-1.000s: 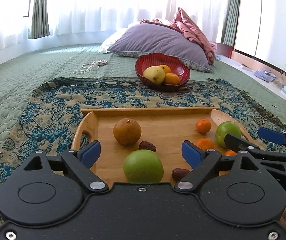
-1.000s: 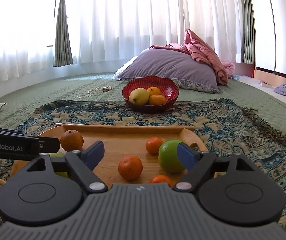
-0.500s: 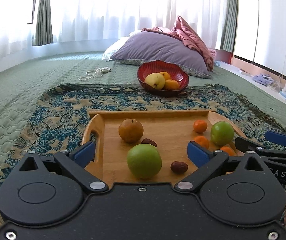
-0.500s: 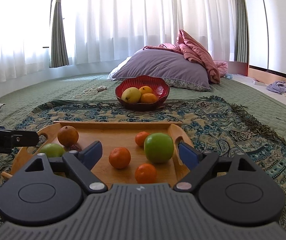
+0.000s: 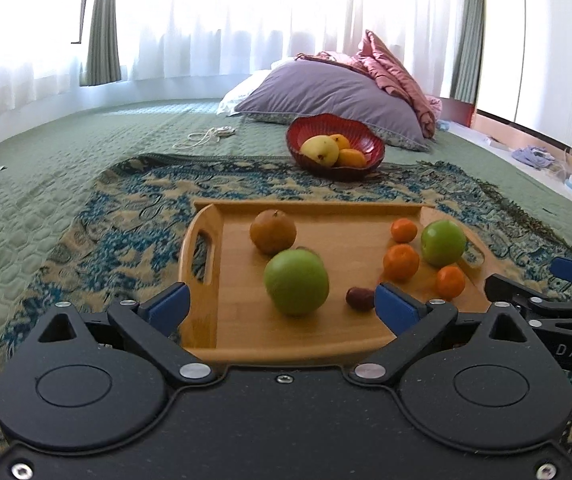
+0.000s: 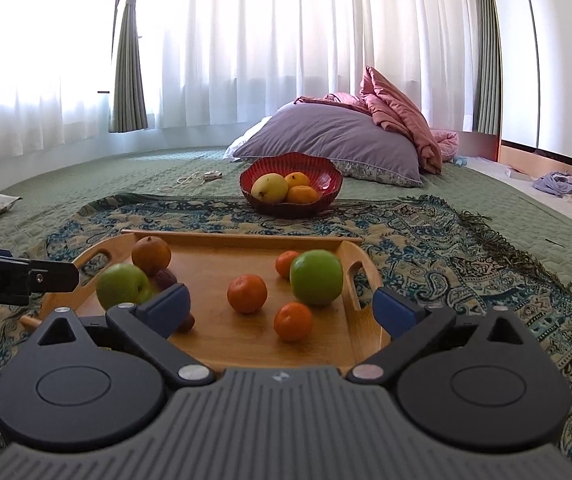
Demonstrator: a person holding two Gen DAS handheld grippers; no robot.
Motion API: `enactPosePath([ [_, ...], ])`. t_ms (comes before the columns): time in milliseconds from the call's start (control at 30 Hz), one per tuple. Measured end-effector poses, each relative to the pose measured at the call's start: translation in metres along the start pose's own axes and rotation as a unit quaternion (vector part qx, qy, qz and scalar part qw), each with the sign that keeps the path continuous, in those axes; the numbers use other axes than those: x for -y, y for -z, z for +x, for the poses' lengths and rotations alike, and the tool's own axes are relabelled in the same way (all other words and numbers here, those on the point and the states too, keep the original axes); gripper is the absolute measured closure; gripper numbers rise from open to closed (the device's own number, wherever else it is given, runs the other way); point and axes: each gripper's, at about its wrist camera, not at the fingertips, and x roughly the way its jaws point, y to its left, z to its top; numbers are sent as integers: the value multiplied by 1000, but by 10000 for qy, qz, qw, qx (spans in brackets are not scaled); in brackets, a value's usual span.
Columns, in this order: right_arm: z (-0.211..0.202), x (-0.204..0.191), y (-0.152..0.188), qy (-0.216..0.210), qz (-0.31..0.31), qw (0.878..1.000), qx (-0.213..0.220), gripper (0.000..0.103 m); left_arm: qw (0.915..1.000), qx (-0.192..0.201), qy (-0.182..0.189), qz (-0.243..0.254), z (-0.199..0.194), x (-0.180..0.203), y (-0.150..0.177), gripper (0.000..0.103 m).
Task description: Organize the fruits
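A wooden tray (image 5: 246, 332) (image 6: 246, 344) lies on a patterned cloth and holds two green apples (image 5: 296, 281) (image 5: 443, 243), a brown round fruit (image 5: 273, 231), three small oranges (image 5: 401, 262) and dark dates (image 5: 359, 298). Behind it a red bowl (image 5: 335, 148) (image 6: 290, 184) contains a yellow fruit and oranges. My left gripper (image 5: 282, 306) is open at the tray's near edge, nothing between its fingers. My right gripper (image 6: 282, 304) has its jaws opening wide over the tray's near right part, gripping nothing; an orange (image 6: 292, 321) and a green apple (image 6: 316, 277) lie beyond it.
The patterned cloth (image 6: 445, 248) covers a green quilted bed. A purple pillow (image 6: 333, 144) and pink blanket (image 6: 401, 120) lie behind the bowl. A white cord (image 5: 210, 136) rests at the back left. Clutter sits on the floor at the far right.
Both grippers have drawn back from the tray, so more of it shows. Their jaws have spread wider. The fruits have stayed in place.
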Motion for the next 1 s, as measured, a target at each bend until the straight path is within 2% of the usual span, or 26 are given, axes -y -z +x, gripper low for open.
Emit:
enactPosePath([
  [467,7,-6,49,100,-171,9987,-478,0,9971,-549,-408,-319,23,-11,60,4],
  [1000,33,-8,71,177,-93,9957,-908,0,9959,-651,-629,-82,45,2,74,0],
])
